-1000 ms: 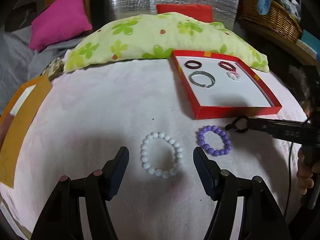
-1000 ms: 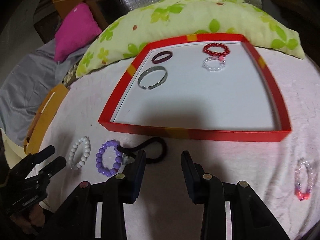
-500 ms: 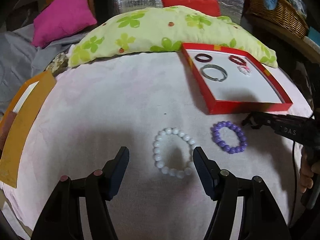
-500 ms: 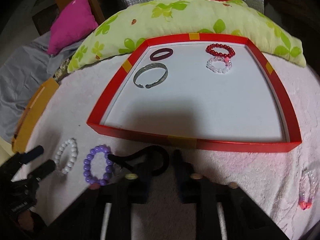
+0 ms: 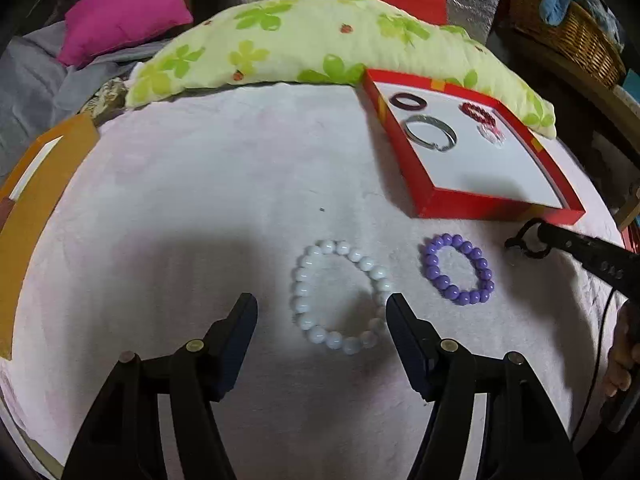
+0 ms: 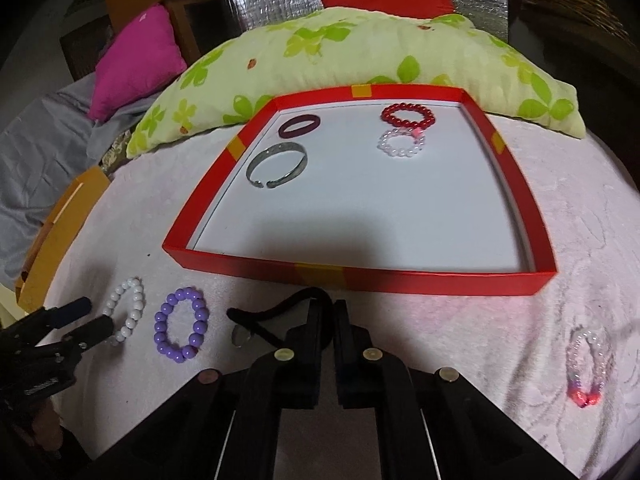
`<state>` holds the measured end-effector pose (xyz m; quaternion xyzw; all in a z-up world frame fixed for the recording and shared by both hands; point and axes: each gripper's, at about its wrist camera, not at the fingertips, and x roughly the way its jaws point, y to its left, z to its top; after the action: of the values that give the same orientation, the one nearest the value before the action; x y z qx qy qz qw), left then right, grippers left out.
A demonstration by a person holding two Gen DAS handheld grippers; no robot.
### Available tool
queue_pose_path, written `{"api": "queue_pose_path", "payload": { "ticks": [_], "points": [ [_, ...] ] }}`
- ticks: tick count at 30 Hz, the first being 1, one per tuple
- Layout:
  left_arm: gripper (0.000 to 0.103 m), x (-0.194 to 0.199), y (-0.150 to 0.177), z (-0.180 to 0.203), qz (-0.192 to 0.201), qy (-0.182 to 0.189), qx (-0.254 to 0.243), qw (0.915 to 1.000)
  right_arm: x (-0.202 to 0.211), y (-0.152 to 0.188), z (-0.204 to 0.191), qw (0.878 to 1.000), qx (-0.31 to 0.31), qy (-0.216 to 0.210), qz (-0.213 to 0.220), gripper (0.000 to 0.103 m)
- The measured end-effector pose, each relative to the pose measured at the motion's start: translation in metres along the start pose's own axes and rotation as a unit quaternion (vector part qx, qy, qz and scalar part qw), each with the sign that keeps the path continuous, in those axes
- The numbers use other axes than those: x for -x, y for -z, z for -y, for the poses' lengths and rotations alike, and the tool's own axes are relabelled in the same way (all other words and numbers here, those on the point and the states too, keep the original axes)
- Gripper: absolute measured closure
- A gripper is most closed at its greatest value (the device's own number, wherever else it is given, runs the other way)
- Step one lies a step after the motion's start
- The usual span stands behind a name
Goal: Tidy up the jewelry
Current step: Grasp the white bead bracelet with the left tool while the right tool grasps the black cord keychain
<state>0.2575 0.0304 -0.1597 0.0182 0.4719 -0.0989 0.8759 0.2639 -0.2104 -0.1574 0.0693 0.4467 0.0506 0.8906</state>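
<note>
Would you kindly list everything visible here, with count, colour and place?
tray: 1, red, on the bedspread
tray bracelets: 4; maroon, silver, red beaded, clear beaded
white bead bracelet: 1, between left fingers
purple bead bracelet: 1, beside it
black cord bracelet: 1, pinched
pink-clear bracelet: 1, far right
floral pillow: 1, green
magenta cushion: 1
wicker basket: 1
left gripper: open
right gripper: shut on cord
</note>
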Motion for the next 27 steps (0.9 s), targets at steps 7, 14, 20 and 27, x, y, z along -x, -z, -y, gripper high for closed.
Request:
{"api": "queue_pose_path", "payload": {
  "ticks": [7,14,20,27],
  "points": [
    [0.032,-0.014,-0.003,0.008,-0.009,-0.011,-0.006,0.9999,0.008,0.004,0.003,1.000,-0.002,-0.009,-0.001,0.097],
    [0.032,-0.017,-0.003,0.007,-0.001,-0.011,-0.003,0.9999,0.010,0.006,0.002,1.000,-0.002,-0.012,-0.002,0.097],
    [0.048,-0.016,-0.003,0.006,0.008,-0.017,-0.005,0.9998,0.008,0.008,0.002,1.000,-0.007,-0.012,-0.004,0.097],
    [0.083,-0.013,-0.005,0.006,0.016,-0.016,-0.006,0.9997,0.010,0.009,0.001,1.000,-0.007,-0.015,-0.004,0.097]
  ]
}}
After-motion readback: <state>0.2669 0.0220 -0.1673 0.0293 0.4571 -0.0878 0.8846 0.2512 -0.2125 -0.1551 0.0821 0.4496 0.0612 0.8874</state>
